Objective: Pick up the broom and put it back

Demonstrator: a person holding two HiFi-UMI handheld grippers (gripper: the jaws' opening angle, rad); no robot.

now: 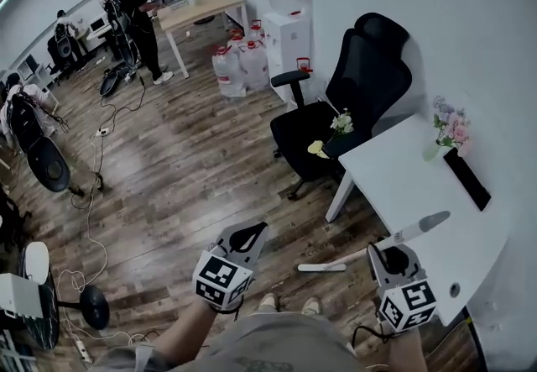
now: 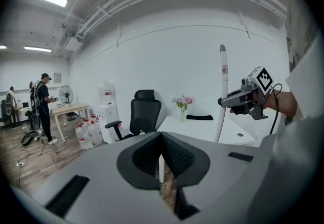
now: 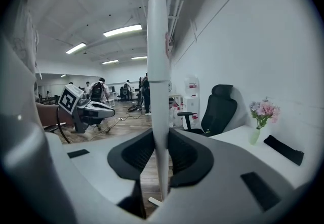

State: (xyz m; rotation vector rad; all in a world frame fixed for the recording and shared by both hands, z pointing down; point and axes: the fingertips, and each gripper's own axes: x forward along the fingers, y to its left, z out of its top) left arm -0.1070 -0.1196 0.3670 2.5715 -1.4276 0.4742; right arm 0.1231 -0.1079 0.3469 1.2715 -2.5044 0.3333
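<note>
Wooden floor (image 1: 193, 177) below you: your right claw (image 3: 161, 142) clamps the broom (image 3: 157, 66), left claw (image 2: 162, 143) closed on nothing. You're likely mid-carry; next, stand it back in place.

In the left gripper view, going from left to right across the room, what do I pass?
standing person → fan → water dispenser → black office chair → vase of flowers → broom handle → right gripper, closed on that handle

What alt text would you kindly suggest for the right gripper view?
The right gripper clamps an upright white broom handle. Beyond: the left gripper at left, a black office chair and a table with flowers at right.
</note>
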